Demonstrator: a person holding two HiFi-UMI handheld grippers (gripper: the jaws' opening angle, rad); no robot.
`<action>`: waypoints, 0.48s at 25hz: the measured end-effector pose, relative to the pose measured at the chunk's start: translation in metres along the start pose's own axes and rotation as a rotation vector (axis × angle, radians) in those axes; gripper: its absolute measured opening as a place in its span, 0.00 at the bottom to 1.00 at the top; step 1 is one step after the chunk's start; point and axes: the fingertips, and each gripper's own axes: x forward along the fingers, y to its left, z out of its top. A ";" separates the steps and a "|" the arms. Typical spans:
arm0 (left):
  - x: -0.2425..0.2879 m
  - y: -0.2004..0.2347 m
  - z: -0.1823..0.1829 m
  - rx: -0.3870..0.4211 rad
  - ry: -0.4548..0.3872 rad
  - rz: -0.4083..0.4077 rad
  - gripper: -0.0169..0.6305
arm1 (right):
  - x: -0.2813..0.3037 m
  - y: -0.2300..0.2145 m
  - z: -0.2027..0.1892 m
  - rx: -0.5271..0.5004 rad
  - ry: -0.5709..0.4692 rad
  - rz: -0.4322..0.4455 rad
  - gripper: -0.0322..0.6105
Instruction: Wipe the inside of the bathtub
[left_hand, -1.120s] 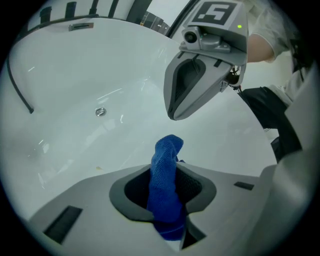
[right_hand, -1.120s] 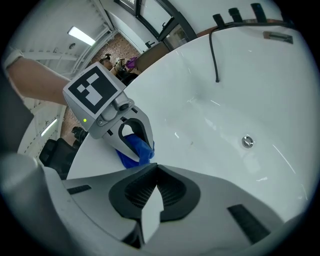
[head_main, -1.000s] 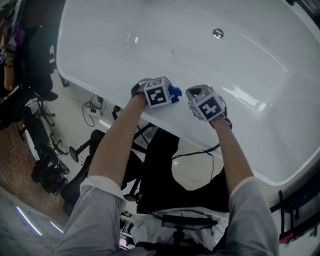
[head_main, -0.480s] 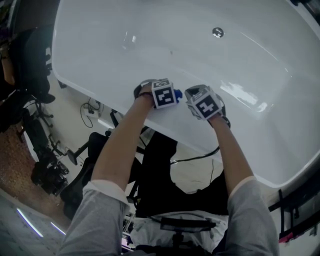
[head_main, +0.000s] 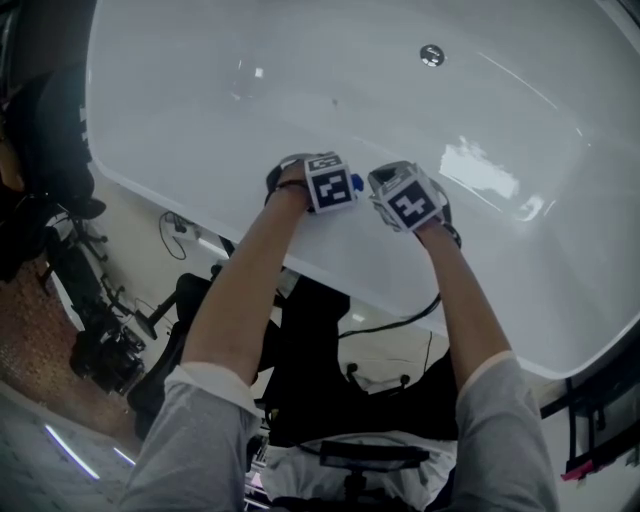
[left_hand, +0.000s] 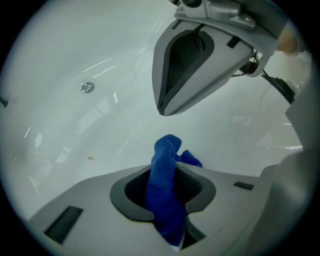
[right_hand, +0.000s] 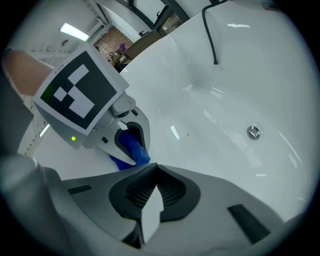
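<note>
The white bathtub (head_main: 200, 215) fills the top of the head view, its drain (head_main: 431, 55) at the far side. My left gripper (head_main: 328, 182) hovers just inside the near rim, shut on a blue cloth (left_hand: 167, 185). The cloth sticks up out of the jaws, above the tub's inner wall. Close on its right is my right gripper (head_main: 408, 200), shut with nothing between its jaws. In the right gripper view the left gripper (right_hand: 82, 95) holds the blue cloth (right_hand: 131, 147), and the drain (right_hand: 254, 132) lies beyond. A small brown speck (left_hand: 90, 158) sits on the tub wall.
A black cable (right_hand: 210, 30) hangs over the tub's far rim. Outside the tub at the left stand a black chair and equipment (head_main: 100, 340) on the floor. Cables (head_main: 390, 320) run under the near rim by the person's legs.
The left gripper with the cloth has shifted slightly right, closer to the right gripper. Both sit a little farther over the tub's near wall.
</note>
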 end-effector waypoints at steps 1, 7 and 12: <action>0.002 0.003 0.001 -0.003 0.002 -0.001 0.18 | 0.002 -0.004 -0.001 0.003 0.001 -0.002 0.06; 0.024 0.019 -0.001 0.012 0.034 -0.001 0.18 | 0.018 -0.023 -0.005 0.000 0.008 -0.016 0.06; 0.038 0.040 0.004 0.011 0.021 0.009 0.18 | 0.033 -0.035 -0.008 0.006 0.009 -0.018 0.06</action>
